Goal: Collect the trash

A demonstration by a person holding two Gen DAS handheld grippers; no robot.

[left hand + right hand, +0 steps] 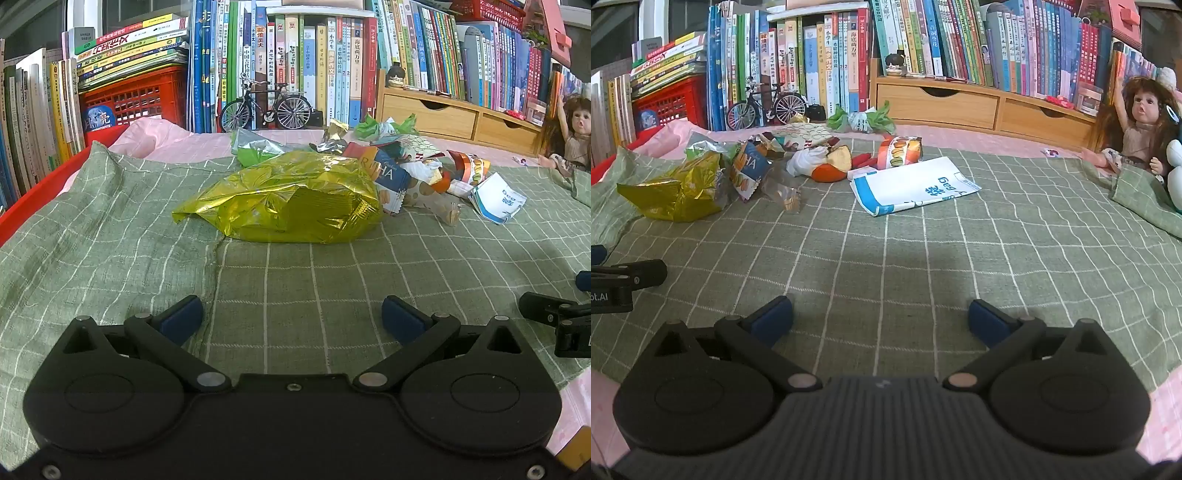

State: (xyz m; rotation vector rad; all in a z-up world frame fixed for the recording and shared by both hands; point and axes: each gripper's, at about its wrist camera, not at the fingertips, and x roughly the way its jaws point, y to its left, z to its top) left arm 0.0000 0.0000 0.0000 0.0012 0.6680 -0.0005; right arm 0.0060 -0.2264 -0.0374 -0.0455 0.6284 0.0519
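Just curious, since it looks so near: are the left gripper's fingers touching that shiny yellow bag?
Apart. In the left wrist view, bare checked cloth separates the open left gripper from the yellow bag.

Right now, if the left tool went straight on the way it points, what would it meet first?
Probably the checked green cloth just ahead, since the left tool, open and empty, tilts downward. Past that bare stretch, the yellow foil bag is the first trash in line.

A crumpled gold foil bag [284,201] lies flat on the green checked cloth [295,295] — behind it, a heap of snack wrappers [402,170] and a white-and-blue paper bag [912,190].
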